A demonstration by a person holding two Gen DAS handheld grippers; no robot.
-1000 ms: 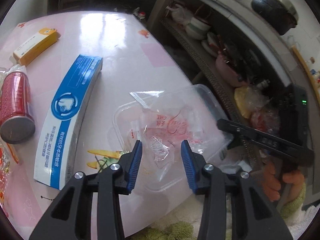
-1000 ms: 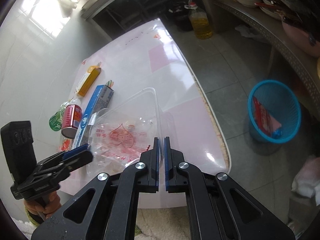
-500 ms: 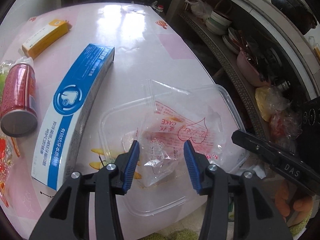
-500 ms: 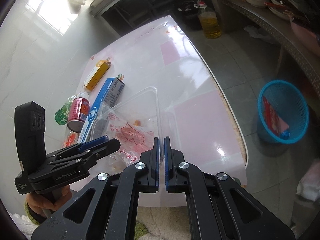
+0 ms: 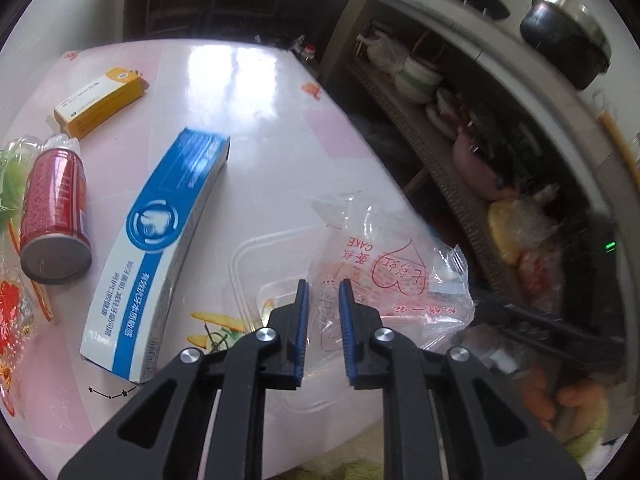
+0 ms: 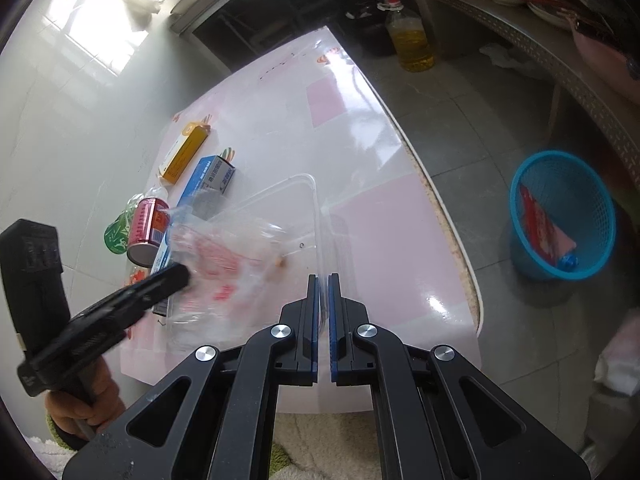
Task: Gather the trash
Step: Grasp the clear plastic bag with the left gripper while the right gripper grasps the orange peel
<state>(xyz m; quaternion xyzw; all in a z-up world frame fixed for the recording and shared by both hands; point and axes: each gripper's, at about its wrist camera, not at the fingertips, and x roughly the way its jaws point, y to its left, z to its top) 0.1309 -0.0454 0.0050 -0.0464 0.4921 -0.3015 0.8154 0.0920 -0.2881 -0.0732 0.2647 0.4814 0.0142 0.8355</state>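
My left gripper [image 5: 323, 289] is shut on a clear plastic cake wrapper [image 5: 394, 276] with red print and holds it lifted above a clear plastic tray [image 5: 256, 264] on the pink table. In the right wrist view the wrapper [image 6: 224, 256] hangs blurred from the left gripper [image 6: 176, 276] over the tray [image 6: 308, 188]. My right gripper [image 6: 323, 280] is shut and empty above the table's near edge. A blue trash basket [image 6: 560, 216] stands on the floor to the right, with red packaging inside.
On the table lie a blue-white toothpaste box [image 5: 160, 248], a red can [image 5: 52, 208], a yellow box [image 5: 100, 100] and a green bottle [image 6: 118, 232]. A shelf of dishes [image 5: 420, 80] runs along the right. An oil jug [image 6: 410, 36] stands on the floor.
My left gripper has closed its jaws on the cake wrapper and lifted it out of the tray. The right gripper has stayed shut and drawn back slightly.
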